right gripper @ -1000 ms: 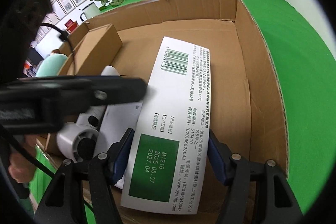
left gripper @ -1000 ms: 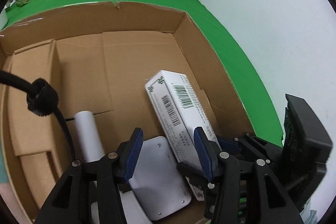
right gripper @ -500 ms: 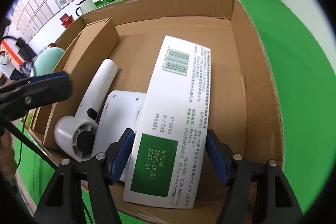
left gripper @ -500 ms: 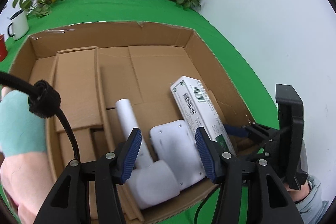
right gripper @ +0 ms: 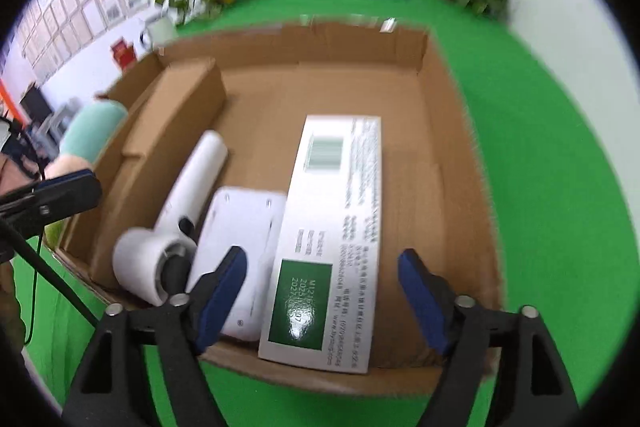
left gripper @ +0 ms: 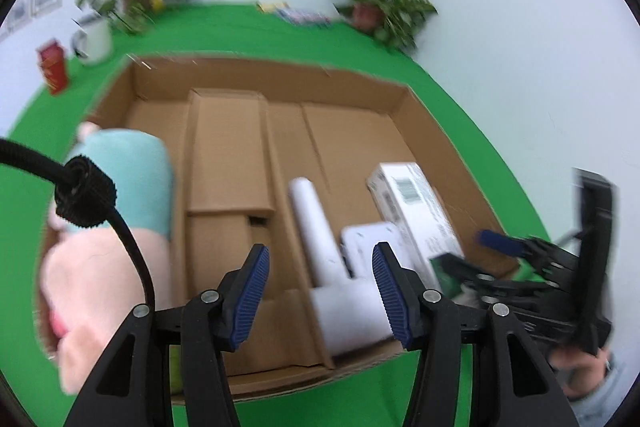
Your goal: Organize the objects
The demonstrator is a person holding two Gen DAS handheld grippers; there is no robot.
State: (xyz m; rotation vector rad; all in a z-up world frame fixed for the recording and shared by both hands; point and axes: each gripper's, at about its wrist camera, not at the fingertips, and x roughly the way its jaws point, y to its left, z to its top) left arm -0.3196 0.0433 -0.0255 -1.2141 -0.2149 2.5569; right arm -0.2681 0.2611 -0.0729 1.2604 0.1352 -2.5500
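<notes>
Left wrist view: the left claw (left gripper: 320, 291) stands open and empty above the near wall of the cardboard box (left gripper: 432, 131), which sits on the green surface (left gripper: 224, 31). Inside lie a white hair dryer (left gripper: 320, 231), a white flat device (left gripper: 370, 243) just beside it, and a white carton with barcode (left gripper: 416, 211) along the right wall. A folded cardboard insert (left gripper: 228, 155) occupies the left portion. The right claw (left gripper: 500, 247) shows at the right edge over the box's near corner; whether it is open cannot be told from here. A person's arm in a teal sleeve (left gripper: 132, 179) is at the left. Right wrist view: the right claw (right gripper: 324, 287) is open, holding nothing, its jaws either side of the carton's (right gripper: 332, 227) near end but apart from it. The carton rests inside the box (right gripper: 460, 163), its near end reaching the front wall and touching the flat device (right gripper: 240, 235); the hair dryer (right gripper: 176, 215) lies to the left. Assessment: three items are placed in the box. No loose items are visible nearby on the surface, so the task appears largely complete.
</notes>
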